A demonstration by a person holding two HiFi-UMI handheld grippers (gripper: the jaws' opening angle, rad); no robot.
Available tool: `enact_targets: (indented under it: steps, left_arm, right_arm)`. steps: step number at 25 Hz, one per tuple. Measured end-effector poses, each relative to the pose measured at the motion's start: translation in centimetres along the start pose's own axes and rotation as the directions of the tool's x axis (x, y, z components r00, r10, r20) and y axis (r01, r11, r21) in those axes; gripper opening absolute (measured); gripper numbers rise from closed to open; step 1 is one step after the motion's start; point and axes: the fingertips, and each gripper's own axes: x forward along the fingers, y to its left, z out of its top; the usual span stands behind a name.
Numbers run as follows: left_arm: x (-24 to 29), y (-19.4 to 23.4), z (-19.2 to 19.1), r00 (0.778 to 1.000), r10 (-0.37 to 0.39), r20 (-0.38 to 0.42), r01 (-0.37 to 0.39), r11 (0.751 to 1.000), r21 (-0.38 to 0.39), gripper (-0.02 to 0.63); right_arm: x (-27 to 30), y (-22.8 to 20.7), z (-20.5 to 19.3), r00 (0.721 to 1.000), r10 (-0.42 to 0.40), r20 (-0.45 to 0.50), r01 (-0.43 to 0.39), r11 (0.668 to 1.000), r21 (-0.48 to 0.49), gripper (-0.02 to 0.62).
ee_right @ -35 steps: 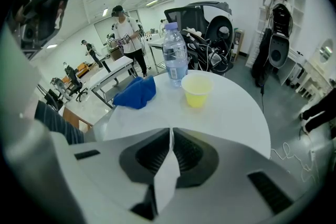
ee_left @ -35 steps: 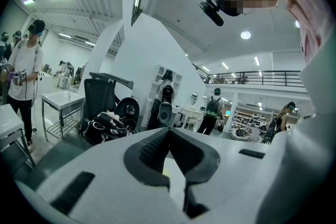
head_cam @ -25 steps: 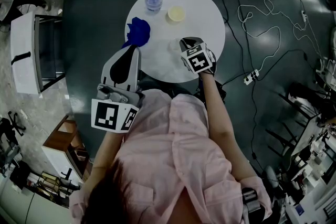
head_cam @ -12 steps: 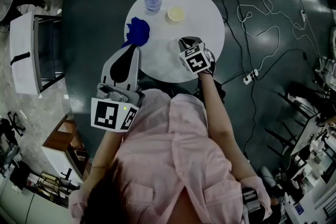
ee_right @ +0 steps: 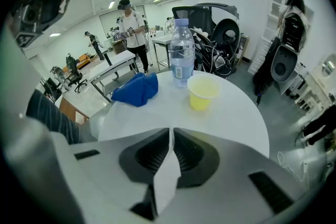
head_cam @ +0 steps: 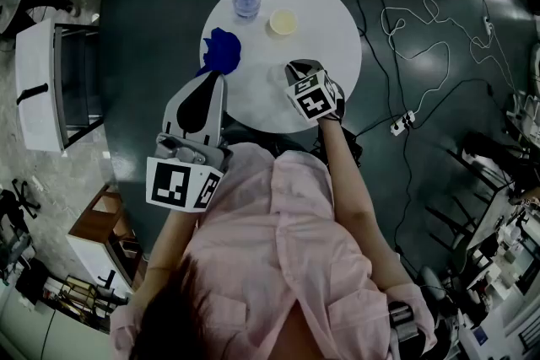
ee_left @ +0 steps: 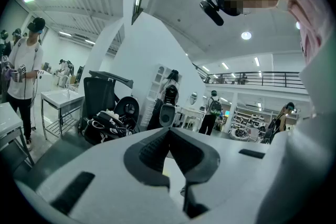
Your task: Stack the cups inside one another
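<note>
Translucent plastic yellow cup (ee_right: 203, 93), thin plastic whitish cup (ee_right: 167, 178), clear glossy bottle (ee_right: 181, 55), soft blue cloth (ee_right: 135, 89), smooth matt tabletop (ee_right: 236, 113)

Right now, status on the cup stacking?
Left gripper shut, empty. Right gripper shut on thin white wall, apparently the white cup. Yellow cup upright ahead, bottle behind it, blue cloth to its left; path looks clear.

On table (head_cam: 337, 29): bottle (head_cam: 246, 1) L of cup (head_cam: 283, 22); cloth (head_cam: 223, 50) nearer, L edge.
</note>
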Motion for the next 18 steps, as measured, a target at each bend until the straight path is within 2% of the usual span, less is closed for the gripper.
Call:
enact_targets:
  steps: [12,15,18]
  left_arm:
    - [-0.2,0.1,0.3,1.000,0.005,0.002,-0.005,1.000,-0.004,0.014]
    - [-0.3,0.2,0.3,1.000,0.005,0.003,-0.005,1.000,-0.004,0.014]
    - [-0.4,0.3,0.2,1.000,0.004,0.005,-0.004,1.000,-0.003,0.015]
  right_arm:
    - [-0.6,-0.2,0.9,0.999,-0.005,0.037,0.005,1.000,-0.002,0.043]
    - [-0.8,-0.2,1.0,0.999,-0.006,0.050,0.005,1.000,0.011,0.092]
    - [-1.2,-0.6,1.2,0.997,-0.024,0.073,0.021,0.999,0.039,0.098]
